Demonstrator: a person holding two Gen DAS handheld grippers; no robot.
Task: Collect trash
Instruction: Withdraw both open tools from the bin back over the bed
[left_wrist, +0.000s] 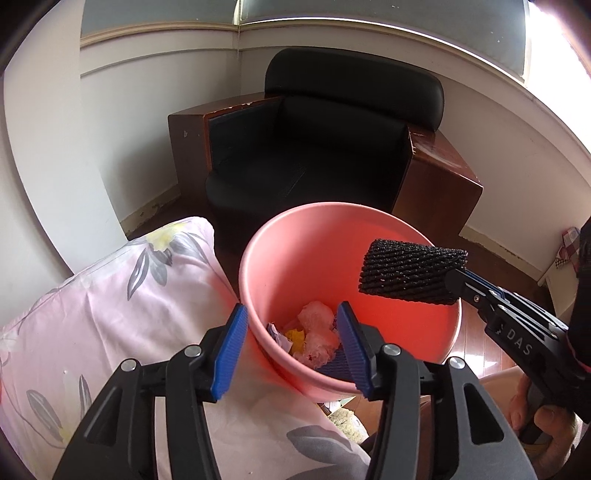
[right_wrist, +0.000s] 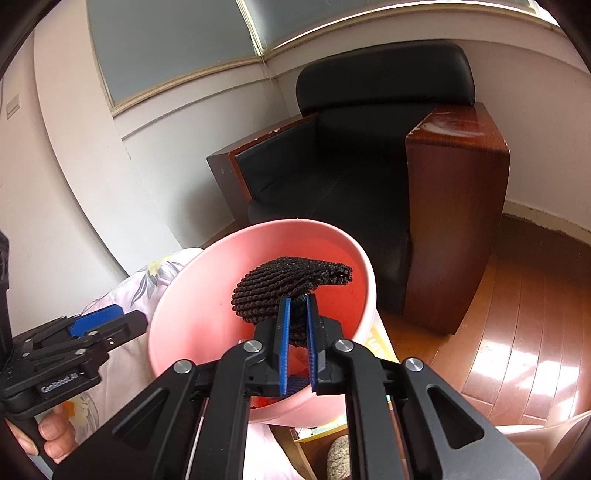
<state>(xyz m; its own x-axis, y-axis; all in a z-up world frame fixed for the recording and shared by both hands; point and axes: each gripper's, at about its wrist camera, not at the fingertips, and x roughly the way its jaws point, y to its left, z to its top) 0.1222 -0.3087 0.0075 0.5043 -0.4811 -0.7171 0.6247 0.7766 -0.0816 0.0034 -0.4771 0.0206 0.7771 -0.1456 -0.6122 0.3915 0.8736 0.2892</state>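
A pink bucket (left_wrist: 332, 229) is held tilted beside the bed; it also shows in the right wrist view (right_wrist: 192, 302). Crumpled paper and wrapper scraps (left_wrist: 314, 332) lie at its bottom. My left gripper (left_wrist: 291, 350) is shut on the bucket's near rim, one finger outside and one inside the wall. My right gripper (right_wrist: 298, 325) is shut on a black foam mesh sleeve (right_wrist: 280, 291) and holds it over the bucket's mouth. The sleeve also shows in the left wrist view (left_wrist: 410, 271), above the bucket's right rim.
A pink floral pillow (left_wrist: 110, 317) lies on the bed at the left. A black leather armchair with brown wooden sides (left_wrist: 325, 147) stands just behind the bucket. Wooden floor (right_wrist: 517, 332) runs to the right. Walls and a window close the corner.
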